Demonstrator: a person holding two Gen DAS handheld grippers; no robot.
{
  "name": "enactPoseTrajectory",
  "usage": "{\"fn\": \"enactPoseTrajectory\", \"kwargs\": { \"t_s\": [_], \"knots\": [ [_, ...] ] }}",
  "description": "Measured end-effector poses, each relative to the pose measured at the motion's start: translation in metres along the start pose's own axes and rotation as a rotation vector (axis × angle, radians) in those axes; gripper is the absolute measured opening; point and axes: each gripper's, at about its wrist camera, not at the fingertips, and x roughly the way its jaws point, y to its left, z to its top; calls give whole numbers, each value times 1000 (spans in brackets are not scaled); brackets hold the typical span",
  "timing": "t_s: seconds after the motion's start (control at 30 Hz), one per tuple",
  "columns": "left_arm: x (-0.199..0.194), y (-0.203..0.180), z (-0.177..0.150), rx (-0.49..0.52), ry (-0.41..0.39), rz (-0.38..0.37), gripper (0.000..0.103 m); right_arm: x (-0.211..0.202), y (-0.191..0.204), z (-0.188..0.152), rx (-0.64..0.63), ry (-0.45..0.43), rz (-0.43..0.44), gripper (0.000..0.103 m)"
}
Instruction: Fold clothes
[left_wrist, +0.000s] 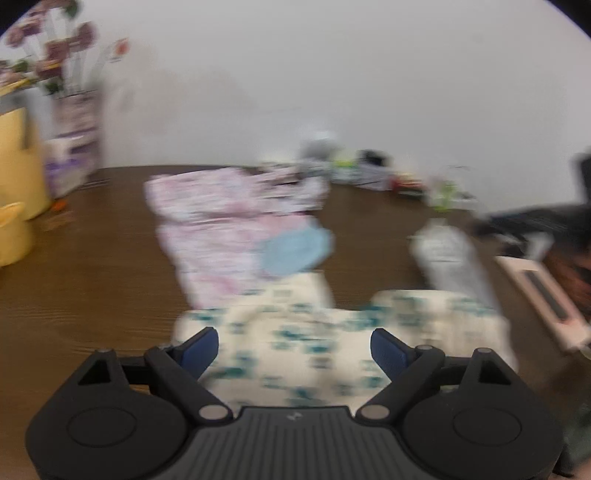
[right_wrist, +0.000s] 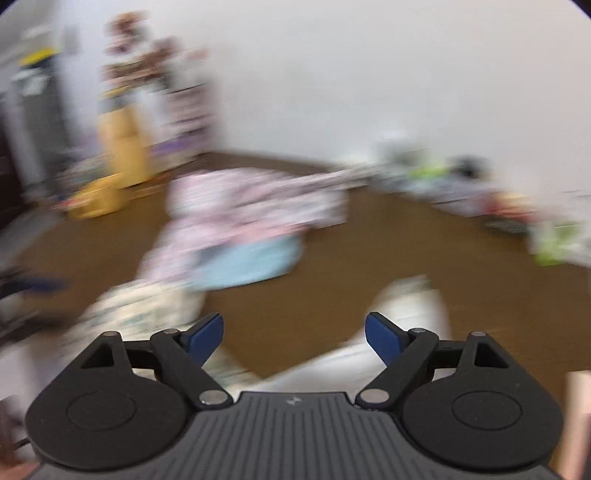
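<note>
Both views are motion-blurred. A cream garment with teal print (left_wrist: 306, 332) lies on the brown table right in front of my left gripper (left_wrist: 294, 349), which is open and empty above it. Behind it lies a pink patterned garment (left_wrist: 221, 229) with a light blue piece (left_wrist: 295, 251) beside it. My right gripper (right_wrist: 294, 338) is open and empty over bare table. In the right wrist view the cream garment (right_wrist: 140, 306) is at lower left, the pink garment (right_wrist: 240, 206) and blue piece (right_wrist: 251, 262) lie beyond, and a white cloth (right_wrist: 417, 314) is by the right finger.
A grey-white cloth (left_wrist: 450, 258) lies at right on the brown table (left_wrist: 92, 288). Yellow objects (left_wrist: 14, 206) and a vase of flowers (left_wrist: 74, 122) stand at left. Small clutter (left_wrist: 362, 170) lines the back edge by the white wall. A flat pink item (left_wrist: 543, 295) lies at far right.
</note>
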Motion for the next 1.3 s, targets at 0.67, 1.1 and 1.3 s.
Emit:
{"fn": "enactPoseTrajectory", "kwargs": {
  "t_s": [0.67,1.1,1.3],
  "knots": [
    [63,10,-29,254,185,-110,58,45,64,-95,-205,254,-85,32],
    [-18,-32,-9,451,-102,-55,7,-42,48,-87,-263,135,-324,10],
    [-52,-65,39,555,-287,45,5,-77,43,-41,-382,35,-439,11]
  ]
}}
